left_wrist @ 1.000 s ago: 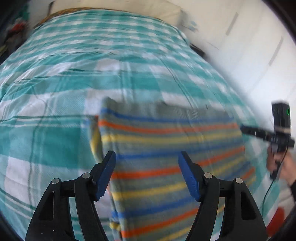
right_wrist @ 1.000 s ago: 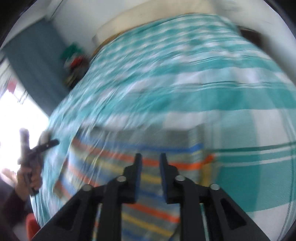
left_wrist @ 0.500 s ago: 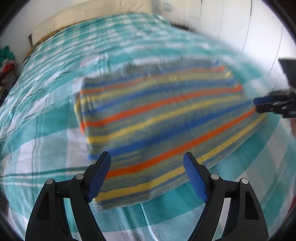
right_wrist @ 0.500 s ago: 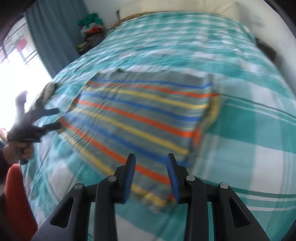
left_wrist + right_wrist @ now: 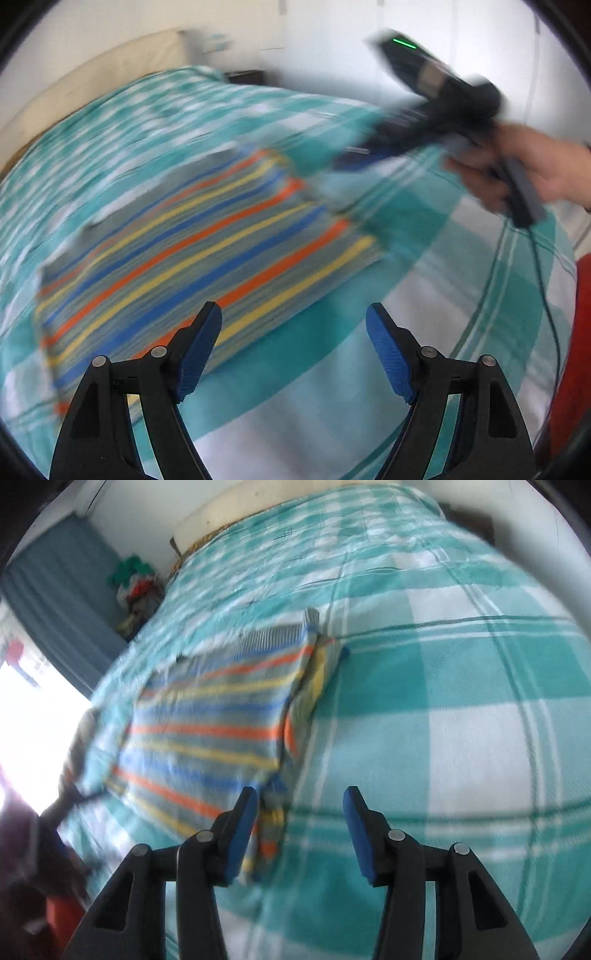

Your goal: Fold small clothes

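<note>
The striped garment lay folded flat on the checked bedspread, its long axis running from lower left to upper right of the left wrist frame. The left gripper hung wide open and empty just off the garment's near edge. The right gripper, also open and empty, sat beside the layered end at center frame, seemingly the nearer one.

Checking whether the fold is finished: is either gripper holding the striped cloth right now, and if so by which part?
Nothing is held. The left gripper and right gripper are both open, and the striped cloth lies folded on the bed.
</note>
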Available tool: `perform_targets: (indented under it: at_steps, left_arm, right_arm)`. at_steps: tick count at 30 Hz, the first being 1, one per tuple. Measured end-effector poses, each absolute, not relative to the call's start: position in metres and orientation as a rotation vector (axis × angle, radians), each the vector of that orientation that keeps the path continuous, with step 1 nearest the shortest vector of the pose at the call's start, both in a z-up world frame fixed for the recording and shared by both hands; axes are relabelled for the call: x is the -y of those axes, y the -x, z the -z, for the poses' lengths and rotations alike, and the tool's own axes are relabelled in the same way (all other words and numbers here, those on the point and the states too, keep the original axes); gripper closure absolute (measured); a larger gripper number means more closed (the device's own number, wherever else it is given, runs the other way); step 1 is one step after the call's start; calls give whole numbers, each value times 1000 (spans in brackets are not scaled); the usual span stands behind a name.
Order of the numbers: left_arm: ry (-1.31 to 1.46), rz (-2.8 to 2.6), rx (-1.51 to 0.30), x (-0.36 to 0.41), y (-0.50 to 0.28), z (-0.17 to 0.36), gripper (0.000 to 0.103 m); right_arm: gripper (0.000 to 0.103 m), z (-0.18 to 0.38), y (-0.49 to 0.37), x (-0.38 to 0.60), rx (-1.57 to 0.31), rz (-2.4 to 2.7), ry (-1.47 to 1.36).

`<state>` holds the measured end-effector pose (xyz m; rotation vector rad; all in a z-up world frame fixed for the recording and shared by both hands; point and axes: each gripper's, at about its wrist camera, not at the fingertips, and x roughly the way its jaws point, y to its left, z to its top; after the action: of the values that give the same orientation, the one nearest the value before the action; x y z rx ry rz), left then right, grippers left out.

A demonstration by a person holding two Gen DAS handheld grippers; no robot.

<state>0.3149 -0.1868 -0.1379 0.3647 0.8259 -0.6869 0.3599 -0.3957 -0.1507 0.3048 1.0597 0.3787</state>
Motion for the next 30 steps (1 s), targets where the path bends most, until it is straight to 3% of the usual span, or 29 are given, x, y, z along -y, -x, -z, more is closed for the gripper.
perform_targets:
  at_steps: [4,9,11,12,13,22,30]
  left_arm:
    - [-372,742,-874,249,-334,164,21]
    - [-388,720,-892,272,-349,179,24]
    - [-359,678,-892,270,-357,179,58]
    - [-320,657,-910,265,-364,178,89]
    - [-260,650,-926,257,-370,175,94]
    - [146,481,-821,105,-355,101,95]
    - [368,215,-845,-39,-360,113,96]
  right_arm:
    - [53,160,-420,394,-1106,-392,-417]
    - [53,184,-472,382,-1169,-396,-498]
    - [60,189,-487,377,-1168,-402,-517]
    - [71,189,-493,373,-1160,-392,-506]
    - [95,189,-498,369,-1156,-377,-481]
    - [94,101,-487,293,-1013,-429,-275]
    - [94,90,-517,134,-1016,-597,-185]
